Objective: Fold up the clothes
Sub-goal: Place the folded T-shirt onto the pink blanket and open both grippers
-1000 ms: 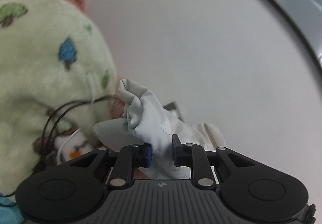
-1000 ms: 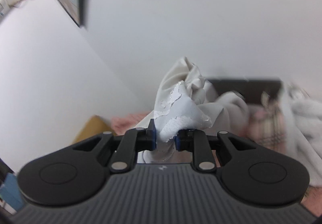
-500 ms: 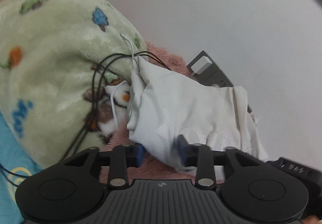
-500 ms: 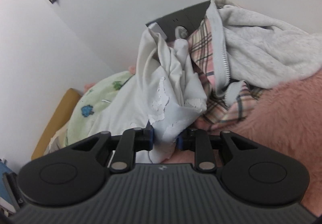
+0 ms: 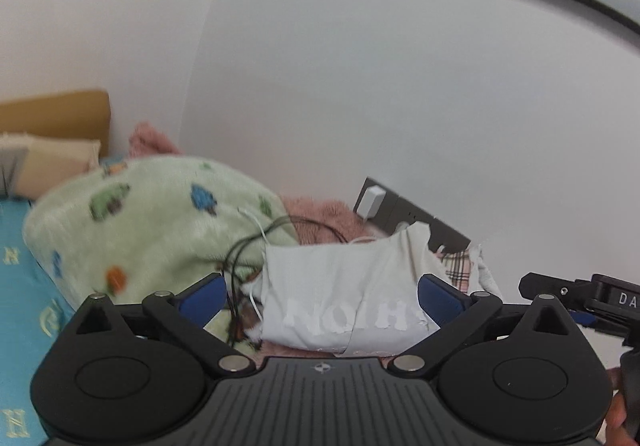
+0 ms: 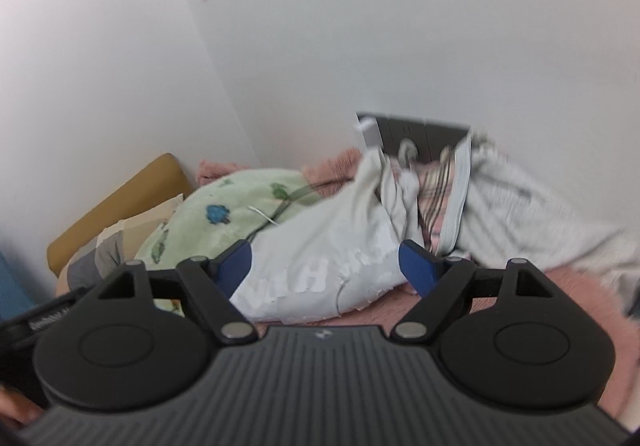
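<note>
A white T-shirt with cracked white lettering (image 5: 344,294) lies folded on the pink fleece blanket, up against the wall. My left gripper (image 5: 322,296) is open and empty, its blue pads standing either side of the shirt. In the right wrist view the same shirt (image 6: 320,266) lies between the pads of my right gripper (image 6: 326,264), which is also open and empty. The right gripper's body also shows at the right edge of the left wrist view (image 5: 592,302).
A green fleece blanket with coloured prints (image 5: 152,230) is heaped to the left, with black and white cables (image 5: 256,242) across it. A grey zip fleece over plaid cloth (image 6: 500,201) lies to the right. A dark socket strip with a white charger (image 5: 376,201) sits on the wall behind.
Both grippers have let go of the white shirt and opened wide. The shirt now lies on the pink blanket. Both cameras have tilted up and drawn back a little.
</note>
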Action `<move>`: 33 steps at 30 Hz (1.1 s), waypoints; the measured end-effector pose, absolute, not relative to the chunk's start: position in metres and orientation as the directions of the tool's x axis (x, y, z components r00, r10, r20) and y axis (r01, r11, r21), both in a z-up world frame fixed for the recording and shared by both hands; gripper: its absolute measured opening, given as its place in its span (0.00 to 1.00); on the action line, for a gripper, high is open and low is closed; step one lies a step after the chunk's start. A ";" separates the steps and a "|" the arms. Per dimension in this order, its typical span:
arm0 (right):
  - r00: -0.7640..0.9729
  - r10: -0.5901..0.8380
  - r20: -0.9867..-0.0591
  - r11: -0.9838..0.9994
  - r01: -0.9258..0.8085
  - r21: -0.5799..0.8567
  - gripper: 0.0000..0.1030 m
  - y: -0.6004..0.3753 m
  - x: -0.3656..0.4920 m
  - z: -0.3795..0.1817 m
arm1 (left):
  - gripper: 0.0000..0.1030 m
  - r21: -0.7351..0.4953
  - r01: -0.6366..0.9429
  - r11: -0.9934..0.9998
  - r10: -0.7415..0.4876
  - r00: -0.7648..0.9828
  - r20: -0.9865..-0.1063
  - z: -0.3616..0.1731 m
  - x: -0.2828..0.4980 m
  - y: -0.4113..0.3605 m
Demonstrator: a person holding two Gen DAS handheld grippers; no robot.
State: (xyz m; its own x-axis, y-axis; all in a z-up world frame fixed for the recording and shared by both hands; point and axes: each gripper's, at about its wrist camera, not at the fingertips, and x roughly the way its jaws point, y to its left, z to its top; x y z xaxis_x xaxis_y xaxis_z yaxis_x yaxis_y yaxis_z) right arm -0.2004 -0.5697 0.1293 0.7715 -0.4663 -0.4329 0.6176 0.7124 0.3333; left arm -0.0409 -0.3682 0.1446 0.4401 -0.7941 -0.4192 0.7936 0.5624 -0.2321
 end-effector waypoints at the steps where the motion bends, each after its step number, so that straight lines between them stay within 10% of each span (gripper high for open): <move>1: 0.775 -0.471 -0.422 0.723 0.613 0.319 0.80 -0.562 -0.205 0.135 | 1.00 -0.212 0.799 0.562 -0.795 0.452 -0.404 0.153 -0.049 -0.361; 33: 0.860 -0.483 -0.166 0.870 0.493 0.020 0.80 -0.389 -0.263 0.151 | 1.00 -0.070 0.768 0.637 -0.766 0.621 -0.164 0.176 -0.194 -0.196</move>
State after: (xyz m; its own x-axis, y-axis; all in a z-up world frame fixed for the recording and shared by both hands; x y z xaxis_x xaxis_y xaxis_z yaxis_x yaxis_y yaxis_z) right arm -0.2635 -0.3887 0.1514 0.8598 -0.4829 -0.1658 0.4925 0.8701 0.0204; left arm -0.1938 -0.1963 0.1760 0.6210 -0.7664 -0.1644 0.7676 0.6371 -0.0704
